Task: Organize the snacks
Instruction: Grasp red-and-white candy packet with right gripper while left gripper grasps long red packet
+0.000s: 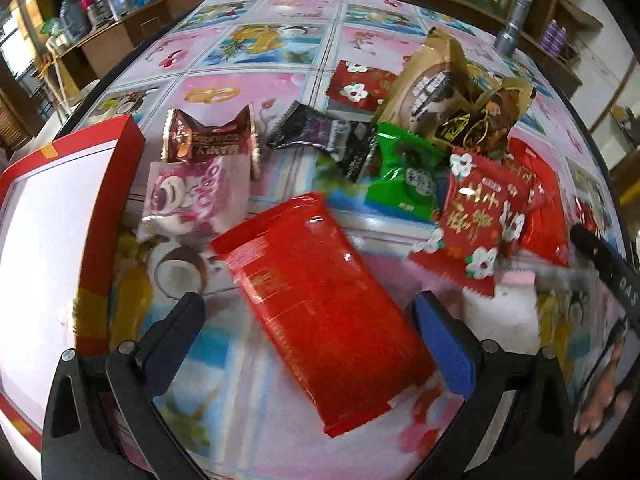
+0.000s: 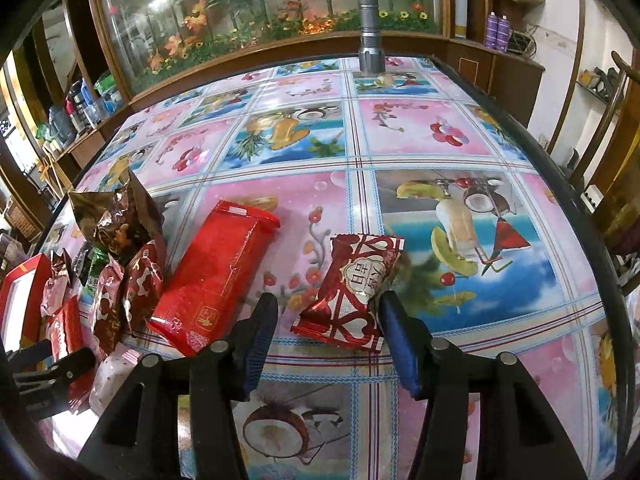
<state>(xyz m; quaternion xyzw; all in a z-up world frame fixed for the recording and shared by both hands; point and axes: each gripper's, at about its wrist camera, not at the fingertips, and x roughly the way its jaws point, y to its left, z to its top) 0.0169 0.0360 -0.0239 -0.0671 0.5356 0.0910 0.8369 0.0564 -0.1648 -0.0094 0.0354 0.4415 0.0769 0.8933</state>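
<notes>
In the left wrist view a large red packet (image 1: 320, 312) lies on the table between the wide-open fingers of my left gripper (image 1: 308, 316), which is empty. A red box with a white inside (image 1: 60, 240) stands at the left. Several snacks lie beyond: a pink bear packet (image 1: 196, 200), a brown packet (image 1: 208, 140), a black packet (image 1: 332, 140), a green packet (image 1: 404, 172) and red flower packets (image 1: 480, 216). In the right wrist view my right gripper (image 2: 328, 320) is open around a red-and-white heart packet (image 2: 352, 292) lying on the table. A long red packet (image 2: 216, 280) lies to its left.
A grey metal flashlight (image 2: 370, 36) stands at the table's far edge. The table has a fruit-patterned cloth (image 2: 400, 160). A wooden cabinet with a flower picture (image 2: 260, 12) runs behind. The left gripper's finger (image 2: 52, 372) shows at the right wrist view's lower left.
</notes>
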